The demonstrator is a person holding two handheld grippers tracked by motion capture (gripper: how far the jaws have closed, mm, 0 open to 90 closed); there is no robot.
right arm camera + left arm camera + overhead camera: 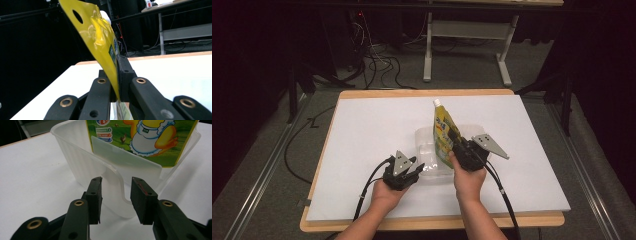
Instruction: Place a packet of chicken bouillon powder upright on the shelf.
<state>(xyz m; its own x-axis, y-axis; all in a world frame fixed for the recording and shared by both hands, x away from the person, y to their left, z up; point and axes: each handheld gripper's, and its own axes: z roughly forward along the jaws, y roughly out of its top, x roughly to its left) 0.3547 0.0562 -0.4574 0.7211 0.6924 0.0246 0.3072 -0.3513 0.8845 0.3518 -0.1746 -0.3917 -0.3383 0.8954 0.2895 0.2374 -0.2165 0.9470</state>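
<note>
the right gripper [460, 146] has its fingers [125, 72] clamped on a yellow pouch [443, 135], held upright in a clear plastic container [424, 142]. the left gripper [116, 195] has its fingers [95, 197] parted around the container's handle [117, 187] on the white tabletop [362, 145].

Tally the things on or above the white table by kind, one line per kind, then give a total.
Yellow spouted pouch: 1
Clear plastic container: 1
Handheld grippers, left gripper and right gripper: 2
Total: 4
</note>
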